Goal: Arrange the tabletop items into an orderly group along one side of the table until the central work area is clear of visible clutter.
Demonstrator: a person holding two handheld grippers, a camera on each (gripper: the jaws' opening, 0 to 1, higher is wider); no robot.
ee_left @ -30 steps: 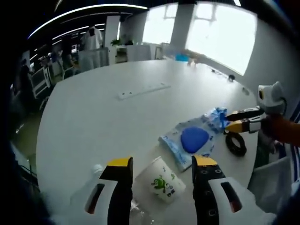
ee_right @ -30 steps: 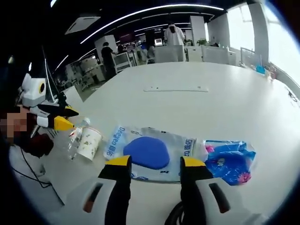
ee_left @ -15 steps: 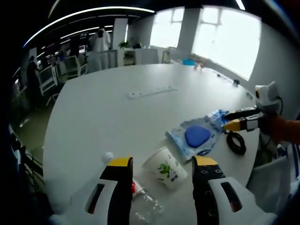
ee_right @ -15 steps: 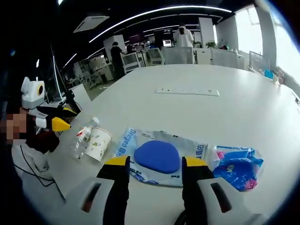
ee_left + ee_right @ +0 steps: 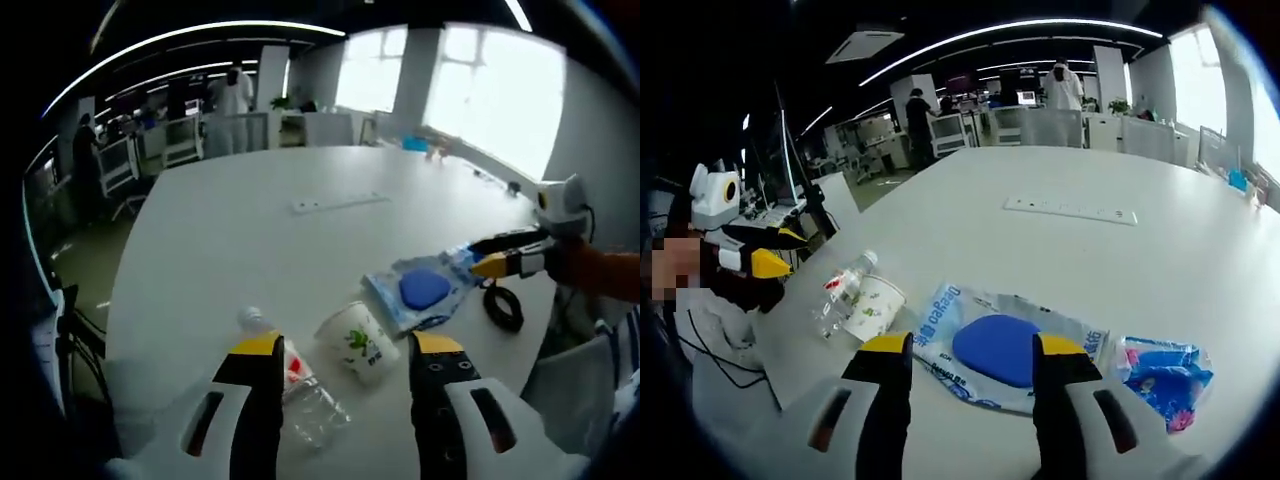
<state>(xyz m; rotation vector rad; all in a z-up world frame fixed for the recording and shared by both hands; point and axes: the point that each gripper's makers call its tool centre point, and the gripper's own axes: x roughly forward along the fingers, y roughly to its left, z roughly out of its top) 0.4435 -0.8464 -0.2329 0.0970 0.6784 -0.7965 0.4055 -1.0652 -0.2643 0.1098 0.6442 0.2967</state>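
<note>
Tabletop items — paper cup (image 5: 360, 343), bottle (image 5: 295, 385), blue-pad packet (image 5: 1005, 345) — lined at edge; both grippers (image 5: 343, 350) (image 5: 965, 345) pulled back since a second ago, jaws apart, empty — grouping looks nearly done.

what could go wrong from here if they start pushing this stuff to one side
1. The paper cup and the clear plastic bottle both lie on their sides, so a nudge could roll them, possibly off the table.
2. The black cable coil sits near the table edge by the right gripper and might get swept off.
3. The limp blue-pad packet could bunch rather than slide.

Wide bare table (image 5: 250, 240) beyond cup (image 5: 360, 343).
</note>
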